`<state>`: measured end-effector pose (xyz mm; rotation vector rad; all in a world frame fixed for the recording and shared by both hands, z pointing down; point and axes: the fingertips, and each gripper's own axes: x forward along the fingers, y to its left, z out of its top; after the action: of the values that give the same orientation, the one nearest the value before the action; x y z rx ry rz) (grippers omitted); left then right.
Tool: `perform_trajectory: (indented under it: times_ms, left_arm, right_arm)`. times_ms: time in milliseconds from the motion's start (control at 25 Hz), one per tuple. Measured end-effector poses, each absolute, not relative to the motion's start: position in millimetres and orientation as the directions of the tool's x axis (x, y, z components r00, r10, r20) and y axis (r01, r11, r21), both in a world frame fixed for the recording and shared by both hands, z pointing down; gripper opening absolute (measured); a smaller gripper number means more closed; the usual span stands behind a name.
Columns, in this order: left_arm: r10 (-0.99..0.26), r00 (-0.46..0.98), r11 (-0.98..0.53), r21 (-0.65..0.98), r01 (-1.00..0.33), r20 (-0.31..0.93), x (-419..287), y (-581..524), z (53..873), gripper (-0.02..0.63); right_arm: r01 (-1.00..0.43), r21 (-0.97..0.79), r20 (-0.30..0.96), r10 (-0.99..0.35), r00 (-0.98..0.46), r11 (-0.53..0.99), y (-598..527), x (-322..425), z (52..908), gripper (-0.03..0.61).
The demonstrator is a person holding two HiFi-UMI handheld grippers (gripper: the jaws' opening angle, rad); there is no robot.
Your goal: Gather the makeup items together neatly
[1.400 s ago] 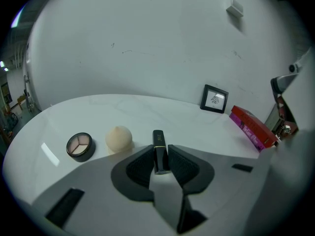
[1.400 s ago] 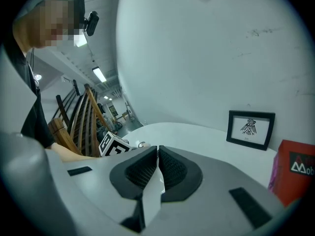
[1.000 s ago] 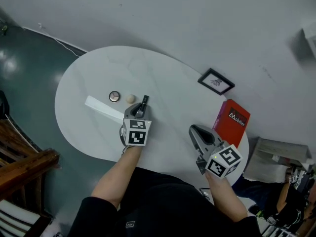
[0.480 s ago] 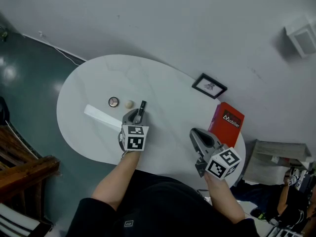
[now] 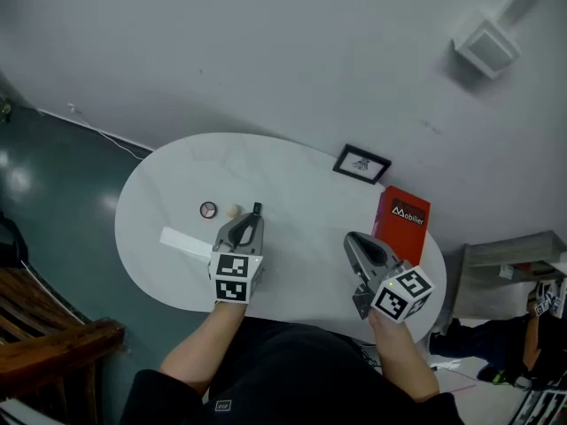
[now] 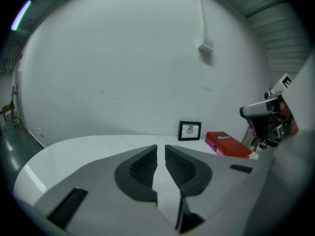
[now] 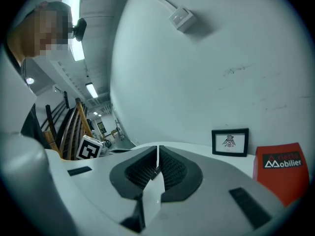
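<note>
Since compact (image 5: 208, 210), puff (image 5: 234, 211) and tube (image 5: 256, 209) sit together, gathering looks finished; left tool (image 6: 161, 152) has just been closing to a slit, empty; right tool (image 7: 157, 151) closed, empty; next: withdraw.

White oval table (image 5: 301, 184), framed picture (image 5: 361, 164), red box (image 5: 400, 224), possibly wooden chair (image 5: 53, 343).

We are seeing soft, cool, even light in the head view, with faint shadows falling on the wall (image 5: 266, 60). Both gripper views are bending toward dark rounded corners; ceiling strip lights (image 7: 76, 50) are glaring, near surfaces blurring.
</note>
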<state>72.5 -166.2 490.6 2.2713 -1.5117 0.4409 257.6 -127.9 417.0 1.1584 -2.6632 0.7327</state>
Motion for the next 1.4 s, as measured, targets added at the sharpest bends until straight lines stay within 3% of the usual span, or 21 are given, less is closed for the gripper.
perform_trajectory:
  times_ms: [320, 520, 720, 960, 1400]
  left_arm:
    - [-0.821, 0.459, -0.444, 0.127, -0.887, 0.340, 94, -138, 421, 0.035]
    - [-0.825, 0.482, -0.477, 0.093, -0.874, 0.294, 118, -117, 376, 0.029]
    - [-0.879, 0.419, -0.410, 0.087, -0.908, 0.227, 127, -98, 324, 0.029]
    - [-0.905, 0.385, -0.385, 0.035, -0.922, 0.180, 140, -75, 275, 0.029]
    - [-0.873, 0.472, -0.483, -0.083, -0.871, 0.126, 165, -75, 240, 0.029]
  right_arm:
    - [-0.737, -0.305, 0.190, -0.719, -0.668, 0.603, -110, 275, 359, 0.038]
    - [-0.706, -0.319, 0.048, -0.733, -0.679, 0.633, -99, 294, 301, 0.038]
    - [-0.675, -0.190, -0.069, -0.696, -0.715, 0.713, -75, 317, 249, 0.038]
    - [-0.680, -0.178, -0.159, -0.703, -0.694, 0.711, -65, 352, 229, 0.037]
    - [-0.749, -0.100, -0.180, -0.753, -0.633, 0.654, -54, 363, 211, 0.034]
